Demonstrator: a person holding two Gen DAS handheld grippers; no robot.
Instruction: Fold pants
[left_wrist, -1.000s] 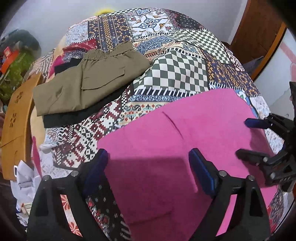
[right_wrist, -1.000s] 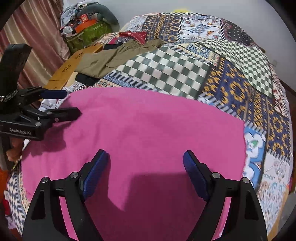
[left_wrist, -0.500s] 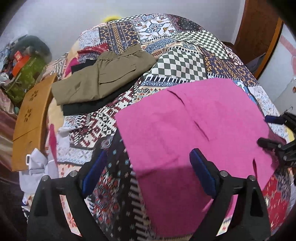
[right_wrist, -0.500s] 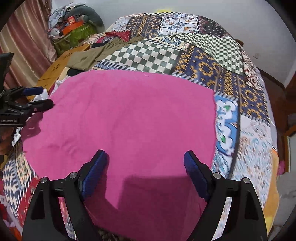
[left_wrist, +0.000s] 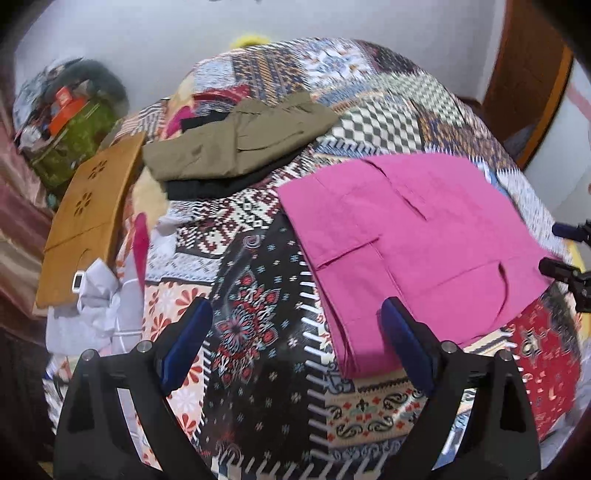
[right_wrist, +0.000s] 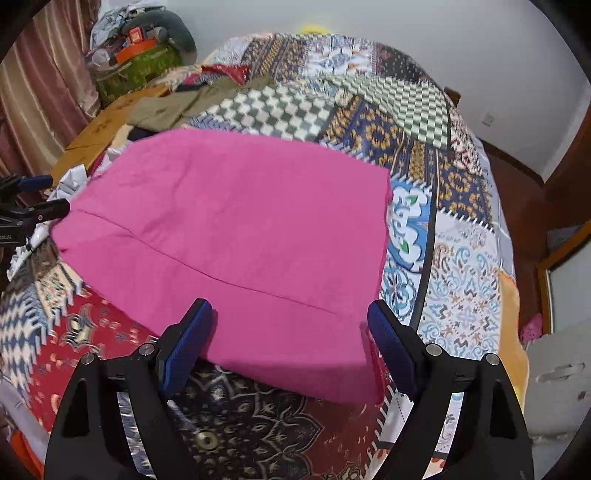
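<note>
Folded pink pants (left_wrist: 413, 236) (right_wrist: 243, 236) lie flat on the patchwork bedspread (left_wrist: 258, 325) (right_wrist: 458, 288). My left gripper (left_wrist: 295, 343) hovers open over the bedspread just off the pants' near left edge, nothing between its blue pads. My right gripper (right_wrist: 290, 338) hangs open above the pants' near edge, its pads clear of the cloth. Each gripper shows at the side of the other's view: the right one (left_wrist: 561, 247) at the far right, the left one (right_wrist: 40, 195) at the far left.
A folded olive garment (left_wrist: 236, 144) (right_wrist: 166, 105) lies on a black one (left_wrist: 207, 188) at the bed's far left. A wooden board (left_wrist: 88, 214), white cloth (left_wrist: 96, 306) and a heap of bags (left_wrist: 70, 122) line the left side. A wooden door (left_wrist: 524, 74) stands at the right.
Both grippers have drawn back toward the near edge of the bed and risen a little; the pink pants now lie farther from the fingers. Both stay open and empty.
</note>
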